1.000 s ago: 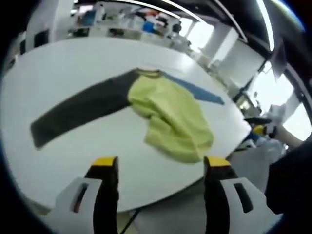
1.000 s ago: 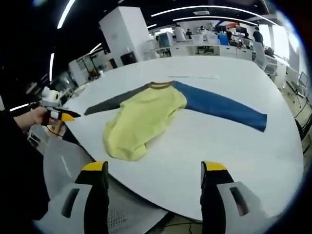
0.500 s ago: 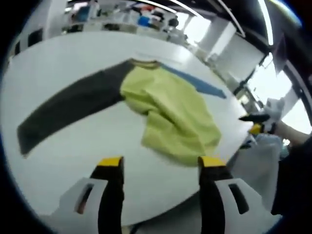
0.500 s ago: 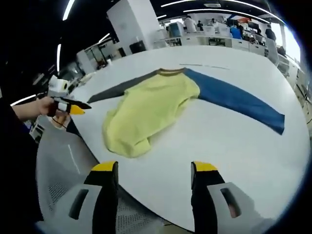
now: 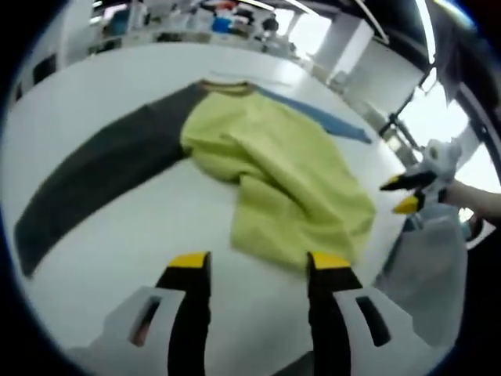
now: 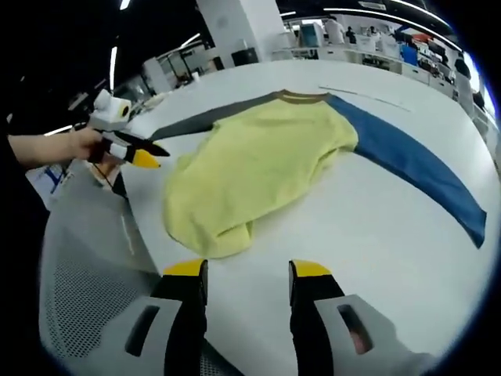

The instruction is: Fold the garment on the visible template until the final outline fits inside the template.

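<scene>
Just beside the shirt's [image 5: 290, 172] yellow hem, both grippers [image 5: 258, 262] [image 6: 246, 270] hover, fingers parted and empty, above bare table [image 6: 376, 235].

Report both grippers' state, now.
Left gripper: open, holding nothing, hem of the yellow shirt between its jaws.
Right gripper: open, holding nothing.

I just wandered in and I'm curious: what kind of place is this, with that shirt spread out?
Probably an open-plan office or lab. A large white table holds the shirt, rows of desks with people stand behind it, and long strip lights run overhead.
</scene>
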